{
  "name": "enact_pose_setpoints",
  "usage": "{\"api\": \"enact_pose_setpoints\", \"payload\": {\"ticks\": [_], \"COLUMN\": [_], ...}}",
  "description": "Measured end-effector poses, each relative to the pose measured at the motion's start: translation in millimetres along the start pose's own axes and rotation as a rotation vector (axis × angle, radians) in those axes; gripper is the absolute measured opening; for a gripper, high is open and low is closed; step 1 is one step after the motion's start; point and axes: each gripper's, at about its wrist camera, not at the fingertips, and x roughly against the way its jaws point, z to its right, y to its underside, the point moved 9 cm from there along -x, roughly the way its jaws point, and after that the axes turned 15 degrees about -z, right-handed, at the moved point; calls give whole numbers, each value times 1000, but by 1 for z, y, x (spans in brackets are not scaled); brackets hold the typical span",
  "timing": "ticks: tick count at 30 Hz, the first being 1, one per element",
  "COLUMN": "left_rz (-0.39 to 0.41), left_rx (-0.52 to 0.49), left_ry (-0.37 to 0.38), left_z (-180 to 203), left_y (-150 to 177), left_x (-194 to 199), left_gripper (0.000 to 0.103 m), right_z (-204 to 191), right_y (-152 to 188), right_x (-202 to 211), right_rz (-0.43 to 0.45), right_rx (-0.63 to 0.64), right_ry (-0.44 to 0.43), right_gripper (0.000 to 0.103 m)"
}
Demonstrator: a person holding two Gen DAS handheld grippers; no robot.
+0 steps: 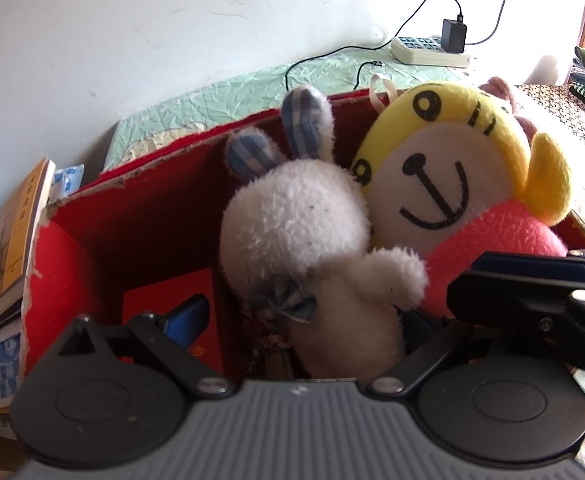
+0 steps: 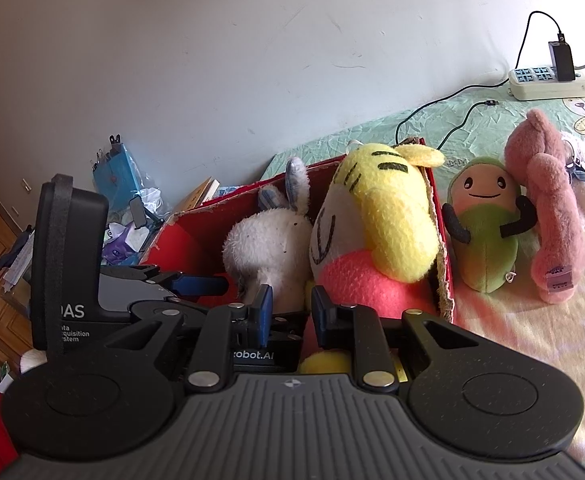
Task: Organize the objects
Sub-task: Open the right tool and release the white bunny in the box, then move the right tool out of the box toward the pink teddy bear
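Nearest, left wrist view: left gripper (image 1: 316,320), jaws spread wide, one blue-tipped finger (image 1: 188,314) low at 8 o'clock inside the box, the other at 4 o'clock; nothing pinched, white rabbit standing between the fingers, pads clear of it.

Nearest, right wrist view: right gripper (image 2: 290,314), blue pads (image 2: 264,312) drawn close together with only a narrow gap; nothing visibly gripped.

Next out, at centre: red cardboard box (image 1: 140,208), open top, torn rim. Inside, a white plush rabbit (image 1: 304,240) with blue-checked ears and a small bow, upright, leaning against its neighbour. At 2 o'clock of the rabbit, touching it: yellow-and-pink plush toy (image 1: 452,184) with a drawn smile, head above the box rim. At 8 o'clock on the box floor: a red flat packet (image 1: 172,292).

Outside the box, right wrist view, 3 o'clock: green smiling plush (image 2: 484,232) upright just beside the box wall; pink plush (image 2: 548,208) touching it on the far side.

At 9 o'clock of the box, left view: stacked books (image 1: 12,240).

Farthest, 1 o'clock: white power strip (image 1: 428,50) with black adapter (image 1: 454,35) on a green quilt (image 1: 232,96), against a pale wall (image 1: 132,20).
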Motion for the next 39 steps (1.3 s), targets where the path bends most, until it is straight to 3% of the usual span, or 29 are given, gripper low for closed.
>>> {"api": "enact_pose_setpoints", "payload": {"ticks": [13,21,30,39], "left_rz": [19,50,5,10], "left_rx": [48,76,98,131], "left_ry": [-124,-189,-195,-177], "left_z": [-3,1,12,35], "left_y": [-1,0,12,27], "left_x": [4,27,47,71], "left_gripper": [99,100,100,100], "right_z": [3,7,1,4], "right_y": [-1,-2,0,6], "right_x": [3,18,36,59], "right_rz": [-8,19,37,32], "right_rx": [-14,-24,25,98], "right_ry": [-32,-67,-131,-232], "right_gripper": [22,24,29,29]}}
